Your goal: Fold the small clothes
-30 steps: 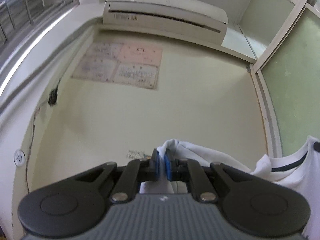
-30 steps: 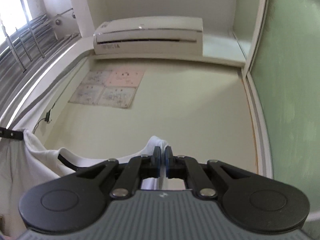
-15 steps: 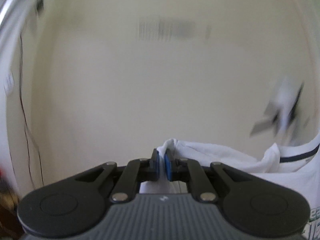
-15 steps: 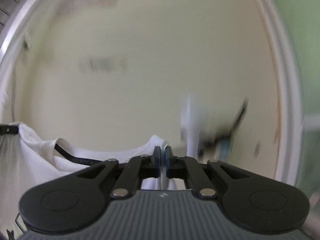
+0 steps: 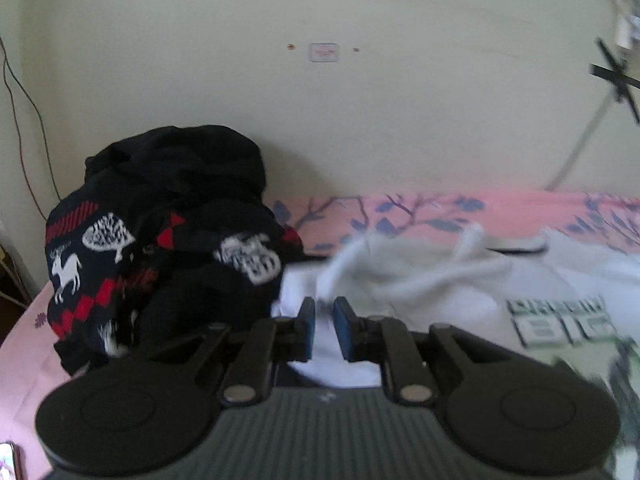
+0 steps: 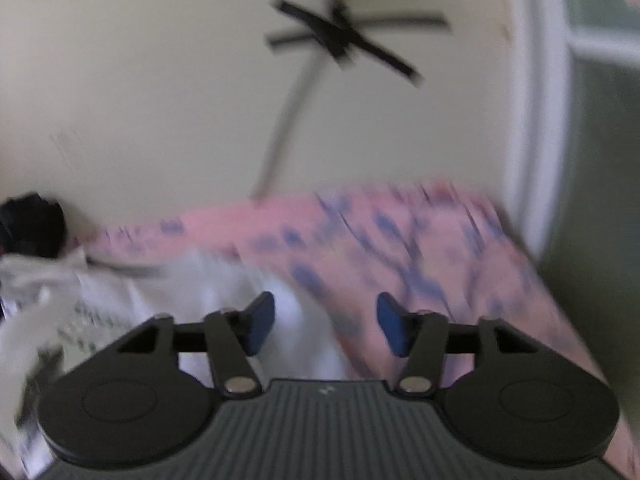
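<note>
We have the white shirt (image 5: 440, 280) lying on the bed (image 5: 420, 208), spread across from our left gripper (image 5: 324, 330) toward our right gripper (image 6: 326, 328), so its long axis runs side to side between our two hands. In the left wrist view the shirt starts right at the fingers (image 5: 307, 330) and stretches off to the right, a crumpled edge rising just ahead of them; the fingers stand a narrow gap apart and are opening, with white cloth showing in the gap, though the pads do not seem to press on it. In the right wrist view the shirt (image 6: 224, 300) lies under and to the left of the fingers (image 6: 260, 328), which are wide apart and opening, nothing pinched between them, the pink sheet beyond. Both grippers tilt down toward the bed. A heap of dark sweaters (image 5: 160, 240) sits close by the shirt's left end, against the wall. We judge the shirt is laid out but rumpled, and either hand is near enough to take an edge; the left is closer to the bunched part.
</note>
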A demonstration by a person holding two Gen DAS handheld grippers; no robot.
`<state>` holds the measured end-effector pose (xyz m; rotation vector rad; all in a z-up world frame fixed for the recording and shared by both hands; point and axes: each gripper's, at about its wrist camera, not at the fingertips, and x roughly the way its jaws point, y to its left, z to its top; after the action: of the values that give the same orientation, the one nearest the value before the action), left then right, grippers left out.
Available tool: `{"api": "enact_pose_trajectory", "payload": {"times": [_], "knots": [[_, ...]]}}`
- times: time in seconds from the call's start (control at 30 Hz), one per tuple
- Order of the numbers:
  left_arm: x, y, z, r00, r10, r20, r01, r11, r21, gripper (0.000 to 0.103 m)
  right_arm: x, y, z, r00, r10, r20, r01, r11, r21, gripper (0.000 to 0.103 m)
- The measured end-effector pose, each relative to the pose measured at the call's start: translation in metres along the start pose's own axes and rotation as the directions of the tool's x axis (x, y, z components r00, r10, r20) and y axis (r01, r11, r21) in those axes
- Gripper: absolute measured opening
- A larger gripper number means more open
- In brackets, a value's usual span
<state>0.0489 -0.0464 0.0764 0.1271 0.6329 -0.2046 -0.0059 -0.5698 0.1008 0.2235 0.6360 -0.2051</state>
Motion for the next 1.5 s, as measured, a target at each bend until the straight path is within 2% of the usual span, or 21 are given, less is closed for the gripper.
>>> {"api": "enact_pose_trajectory", "payload": {"times": [0.13, 0.2, 0.33, 0.4, 0.43, 0.47, 0.5, 0.57, 0.67, 0.83, 0.97, 1.03, 1.07, 1.1, 1.13, 1.17, 1.2, 1.3, 1.37, 1.43, 1.5], "knots": [[-0.010, -0.012, -0.006, 0.999, -0.040, -0.009, 0.040, 0.998, 0.040, 0.020, 0.015, 0.000, -0.025, 0.998, -0.003, -0.062, 0.001, 1.000, -0.029, 0.055], [-0.010, -0.015, -0.009, 0.999, -0.029, -0.015, 0.029, 0.998, 0.060, 0.022, 0.016, 0.016, -0.022, 0.998, 0.017, -0.061, -0.023, 0.994, -0.110, 0.000], [-0.014, -0.003, -0.004, 1.000, -0.011, -0.015, 0.012, 1.000, 0.023, 0.022, 0.000, 0.025, 0.011, 0.987, -0.148, 0.059, 0.158, 0.951, -0.267, 0.000], [-0.013, 0.005, 0.000, 1.000, -0.001, -0.012, 0.001, 1.000, 0.007, 0.024, 0.003, 0.007, 0.037, 0.945, -0.299, 0.128, 0.325, 0.890, -0.319, 0.000], [-0.013, 0.009, 0.003, 1.000, 0.003, -0.011, -0.003, 1.000, 0.007, 0.024, 0.008, -0.004, 0.049, 0.924, -0.362, 0.121, 0.382, 0.863, -0.332, 0.000], [-0.012, 0.011, 0.008, 1.000, 0.010, -0.009, -0.010, 1.000, 0.010, 0.026, 0.014, -0.012, 0.059, 0.919, -0.388, 0.065, 0.386, 0.860, -0.333, 0.010], [-0.012, 0.014, 0.013, 1.000, 0.018, -0.003, -0.018, 1.000, 0.015, 0.029, 0.017, -0.017, 0.064, 0.926, -0.376, 0.008, 0.358, 0.874, -0.328, 0.029], [-0.012, 0.019, 0.027, 0.999, 0.028, 0.022, -0.028, 0.999, 0.016, 0.044, 0.005, -0.017, 0.074, 0.950, -0.312, 0.036, 0.309, 0.909, -0.278, 0.039], [-0.001, 0.021, 0.055, 0.999, 0.017, 0.047, -0.018, 1.000, 0.013, 0.063, -0.006, 0.002, 0.088, 0.984, -0.158, 0.080, 0.172, 0.960, -0.221, 0.044], [0.049, -0.003, 0.098, 1.000, -0.028, -0.005, 0.028, 0.999, 0.041, 0.085, 0.039, 0.061, 0.101, 0.999, 0.006, 0.032, 0.002, 0.969, -0.248, 0.047], [0.087, -0.033, 0.097, 0.995, -0.049, -0.087, 0.059, 0.992, 0.109, 0.085, 0.107, 0.113, 0.098, 0.994, 0.088, -0.070, -0.104, 0.952, -0.288, 0.053], [0.103, -0.046, 0.089, 0.991, -0.035, -0.128, 0.054, 0.988, 0.145, 0.078, 0.136, 0.128, 0.095, 0.988, 0.093, -0.120, -0.125, 0.949, -0.289, 0.053], [0.109, -0.050, 0.084, 0.988, -0.033, -0.149, 0.057, 0.986, 0.156, 0.066, 0.155, 0.130, 0.095, 0.984, 0.088, -0.156, -0.130, 0.949, -0.288, 0.053], [0.115, -0.052, 0.079, 0.984, -0.038, -0.172, 0.067, 0.984, 0.166, 0.047, 0.165, 0.132, 0.091, 0.979, 0.080, -0.190, -0.134, 0.947, -0.292, 0.042], [0.119, -0.055, 0.074, 0.980, -0.045, -0.192, 0.079, 0.981, 0.176, 0.037, 0.173, 0.133, 0.086, 0.972, 0.066, -0.224, -0.134, 0.943, -0.305, 0.031], [0.121, -0.057, 0.068, 0.978, -0.047, -0.205, 0.087, 0.978, 0.192, 0.012, 0.177, 0.133, 0.084, 0.973, 0.073, -0.220, -0.141, 0.940, -0.311, 0.018], [0.122, -0.058, 0.063, 0.977, -0.038, -0.212, 0.084, 0.973, 0.214, 0.007, 0.175, 0.132, 0.085, 0.976, 0.082, -0.204, -0.143, 0.940, -0.308, 0.000], [0.103, -0.058, 0.058, 0.995, -0.005, -0.100, 0.028, 0.971, 0.238, 0.007, 0.154, 0.124, 0.095, 0.998, 0.068, -0.016, -0.070, 0.953, -0.293, 0.000], [0.086, -0.055, 0.065, 1.000, -0.020, 0.017, 0.016, 0.983, 0.183, 0.007, 0.139, 0.108, 0.108, 0.990, 0.073, 0.121, -0.052, 0.984, -0.172, 0.000], [0.083, -0.057, 0.069, 0.996, 0.007, 0.089, -0.019, 0.991, 0.133, 0.013, 0.146, 0.096, 0.114, 0.988, 0.065, 0.137, -0.059, 0.997, -0.047, 0.000], [0.108, -0.070, 0.070, 0.996, 0.095, 0.000, -0.093, 0.978, 0.188, 0.038, 0.172, 0.102, 0.108, 1.000, 0.012, 0.016, -0.011, 0.998, -0.062, 0.000]]}}
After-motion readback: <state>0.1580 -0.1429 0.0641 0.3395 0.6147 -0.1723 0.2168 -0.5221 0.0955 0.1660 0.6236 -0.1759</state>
